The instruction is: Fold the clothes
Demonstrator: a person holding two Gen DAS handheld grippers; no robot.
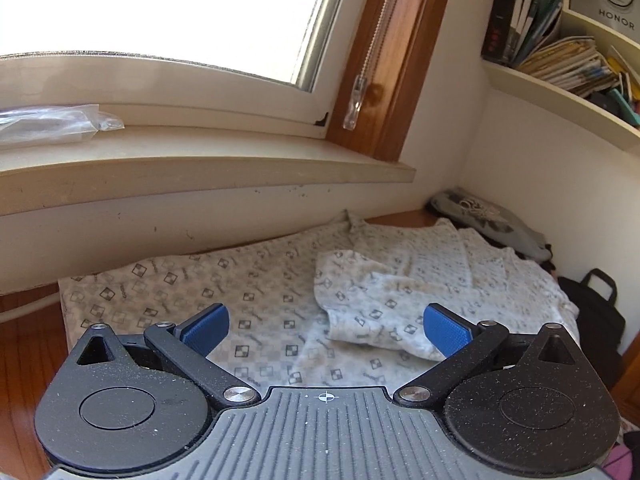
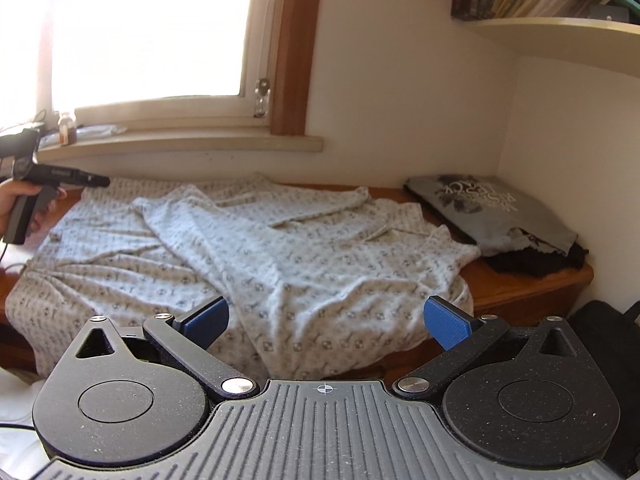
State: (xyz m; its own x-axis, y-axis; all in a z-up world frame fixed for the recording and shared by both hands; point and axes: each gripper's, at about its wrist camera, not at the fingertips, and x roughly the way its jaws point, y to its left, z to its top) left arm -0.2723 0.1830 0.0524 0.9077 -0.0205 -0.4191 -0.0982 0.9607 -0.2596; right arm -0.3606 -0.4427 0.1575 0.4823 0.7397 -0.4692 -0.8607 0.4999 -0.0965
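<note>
The left gripper [image 1: 326,330] is hovering with its blue pads spread wide, gripping nothing; the patterned shirt [image 1: 256,300] is lying spread on the wooden table [image 1: 24,344] just ahead and beneath it. The right gripper [image 2: 326,320] is likewise gaping empty, facing the shirt's rumpled near edge, with folded grey clothes [image 2: 492,212] lying ahead to its right.

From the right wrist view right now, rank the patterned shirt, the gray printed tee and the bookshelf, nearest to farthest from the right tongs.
1. Patterned shirt, spread just ahead of the open right tongs.
2. Gray printed tee, folded, far right corner.
3. Bookshelf, high on the right wall.
</note>
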